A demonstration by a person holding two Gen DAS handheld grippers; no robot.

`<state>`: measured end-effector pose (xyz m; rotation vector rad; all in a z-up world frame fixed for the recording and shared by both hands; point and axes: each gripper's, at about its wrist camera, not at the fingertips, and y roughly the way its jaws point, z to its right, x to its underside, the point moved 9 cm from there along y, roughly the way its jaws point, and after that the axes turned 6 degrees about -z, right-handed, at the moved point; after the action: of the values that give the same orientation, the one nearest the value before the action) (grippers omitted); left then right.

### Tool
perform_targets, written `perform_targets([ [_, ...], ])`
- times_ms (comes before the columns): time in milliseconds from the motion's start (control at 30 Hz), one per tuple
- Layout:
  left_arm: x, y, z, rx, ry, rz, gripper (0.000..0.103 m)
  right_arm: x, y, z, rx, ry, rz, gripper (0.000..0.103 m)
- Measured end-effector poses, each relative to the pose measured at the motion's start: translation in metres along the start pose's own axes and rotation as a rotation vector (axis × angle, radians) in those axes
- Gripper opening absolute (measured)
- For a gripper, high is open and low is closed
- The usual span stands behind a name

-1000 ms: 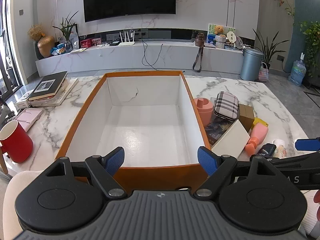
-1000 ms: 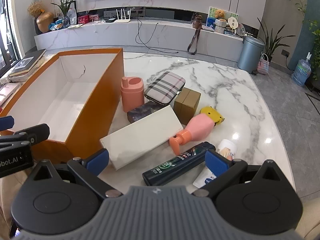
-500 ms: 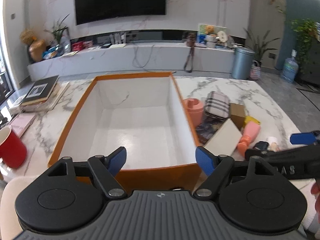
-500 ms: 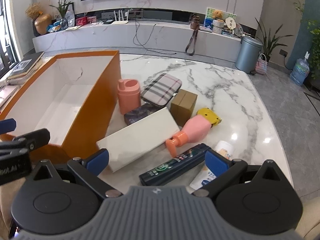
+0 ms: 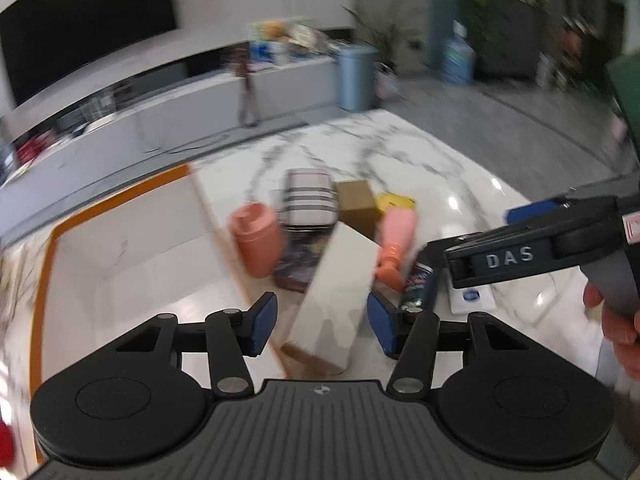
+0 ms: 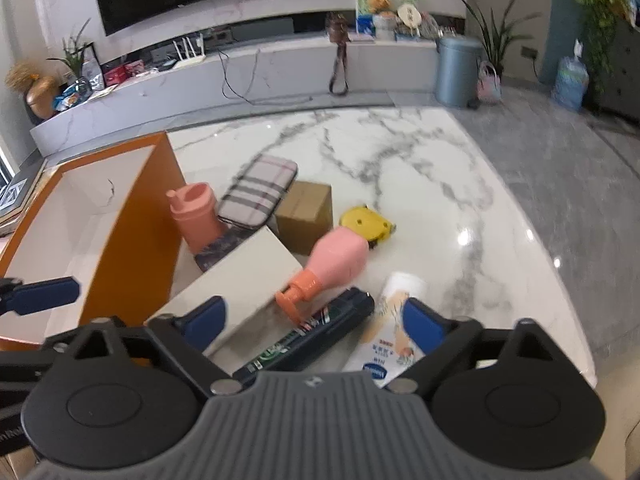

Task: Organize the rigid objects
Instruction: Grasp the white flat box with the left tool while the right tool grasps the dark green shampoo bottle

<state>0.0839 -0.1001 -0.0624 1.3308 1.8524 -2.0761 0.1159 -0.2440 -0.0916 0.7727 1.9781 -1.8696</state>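
Left gripper (image 5: 322, 324) swung right from the orange box (image 5: 120, 256), fingers wide apart astride the white box (image 5: 336, 300), gripping nothing, right gripper (image 6: 316, 322) spread wide above the dark bottle (image 6: 312, 334), holding nothing

Bright daylight, glare spots on marble table (image 6: 464, 236), left view motion-blurred, fisheye-bent edges

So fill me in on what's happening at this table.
A person holds a gripper in each hand, sorting clutter into the orange box, which looks empty. Both grippers are open and hold nothing. The left gripper points at the white box; the right gripper hovers over the dark bottle and tube. Everything lies on the table.
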Motion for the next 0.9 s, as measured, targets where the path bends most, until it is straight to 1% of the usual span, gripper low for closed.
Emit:
perform_targets([
  [67, -0.006, 0.010, 0.005, 0.009, 0.055, -0.022, 0.057, 0.004, 0.008, 0.004, -0.021, 0.037, -0.033, 0.082],
  [133, -0.010, 0.022, 0.010, 0.016, 0.123, -0.058, 0.057, 0.008, 0.017, 0.008, -0.044, 0.081, -0.070, 0.075],
  [267, -0.016, 0.047, 0.017, 0.064, 0.208, -0.149, 0.057, 0.015, 0.031, 0.015, -0.054, 0.155, -0.115, 0.070],
  [333, -0.021, 0.057, 0.020, 0.066, 0.250, -0.171, 0.057, 0.017, 0.038, 0.017, -0.072, 0.188, -0.136, 0.060],
  [367, -0.023, 0.063, 0.022, 0.065, 0.283, -0.184, 0.061, 0.018, 0.041, 0.018, -0.085, 0.208, -0.150, 0.059],
  [400, -0.025, 0.067, 0.023, 0.060, 0.310, -0.201, 0.062, 0.020, 0.045, 0.019, -0.100, 0.228, -0.164, 0.059],
  [500, -0.025, 0.082, 0.024, 0.046, 0.335, -0.284, 0.062, 0.023, 0.056, 0.022, -0.121, 0.271, -0.197, 0.058],
  [600, -0.025, 0.095, 0.027, 0.029, 0.377, -0.336, 0.062, 0.025, 0.065, 0.024, -0.139, 0.307, -0.220, 0.058],
  [733, -0.023, 0.108, 0.030, 0.020, 0.400, -0.390, 0.062, 0.024, 0.074, 0.022, -0.161, 0.331, -0.239, 0.056],
  [900, -0.022, 0.120, 0.034, 0.005, 0.433, -0.428, 0.063, 0.023, 0.087, 0.021, -0.176, 0.350, -0.265, 0.056],
])
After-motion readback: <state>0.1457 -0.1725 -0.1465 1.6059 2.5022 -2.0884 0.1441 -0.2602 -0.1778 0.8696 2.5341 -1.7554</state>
